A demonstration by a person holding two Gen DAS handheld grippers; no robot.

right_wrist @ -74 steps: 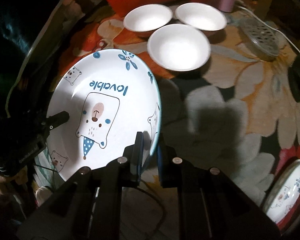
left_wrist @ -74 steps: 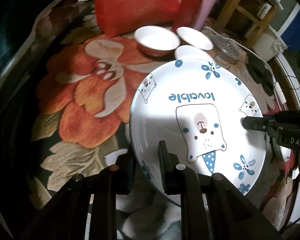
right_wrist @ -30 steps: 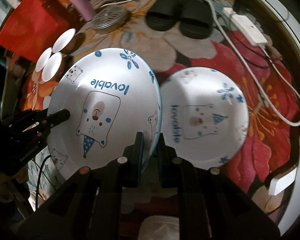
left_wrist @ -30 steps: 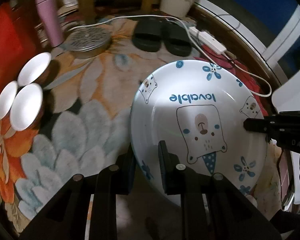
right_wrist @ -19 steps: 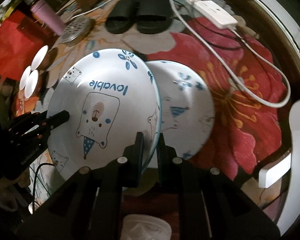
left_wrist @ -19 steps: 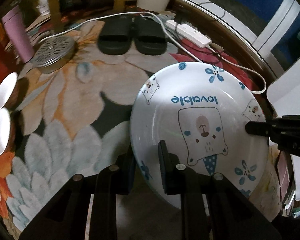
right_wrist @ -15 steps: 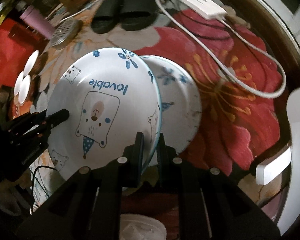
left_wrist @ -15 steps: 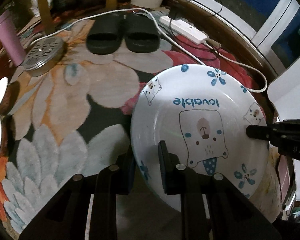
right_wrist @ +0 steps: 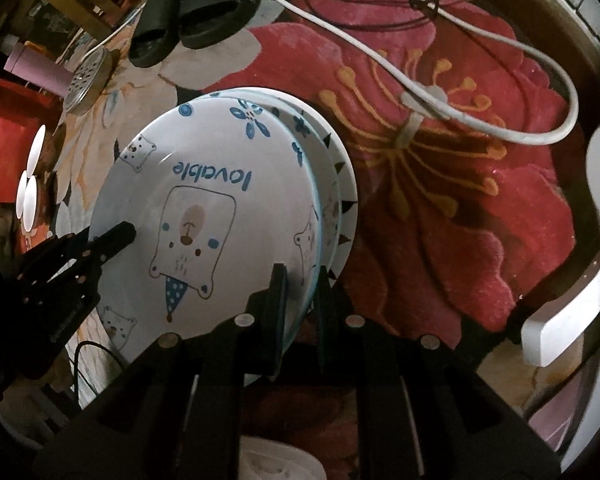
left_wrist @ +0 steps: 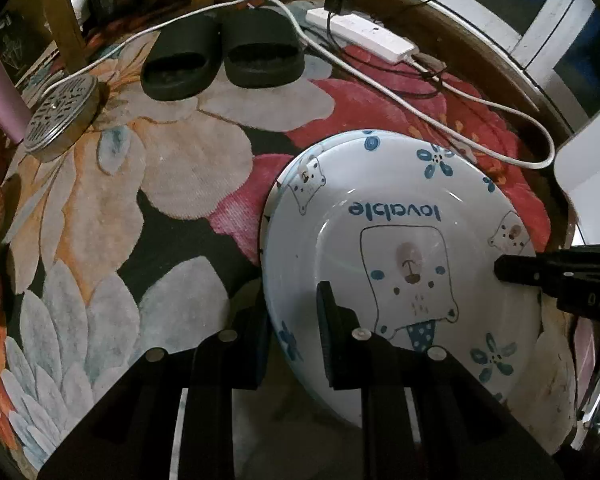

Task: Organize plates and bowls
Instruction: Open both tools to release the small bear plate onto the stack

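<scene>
Stacking the bear plate [right_wrist: 204, 216] onto a second plate [right_wrist: 346, 196] lying on the flowered rug [left_wrist: 172, 168]; held just above it, almost aligned. Clamped at opposite rims: left gripper [left_wrist: 292, 320] jaws shut on the near-left edge, right gripper [right_wrist: 300, 304] jaws shut on the near-right edge. Next, probably: lower level, centre, then release both. Farther left, white bowls [right_wrist: 28, 192] await sorting.

1. The bear plate [left_wrist: 400, 248] sits at centre right, over a second plate [right_wrist: 342, 200] on the rug [left_wrist: 180, 184].
2. The left tool [left_wrist: 292, 320] clamps its 7 o'clock rim; the right tool [right_wrist: 302, 300] its 3 o'clock rim.
3. Slippers [left_wrist: 220, 56] lie at 11 o'clock, a power strip [left_wrist: 360, 34] at 12.
4. The round grate [left_wrist: 60, 116] and bowls [right_wrist: 28, 188] lie at 9 to 10 o'clock.
</scene>
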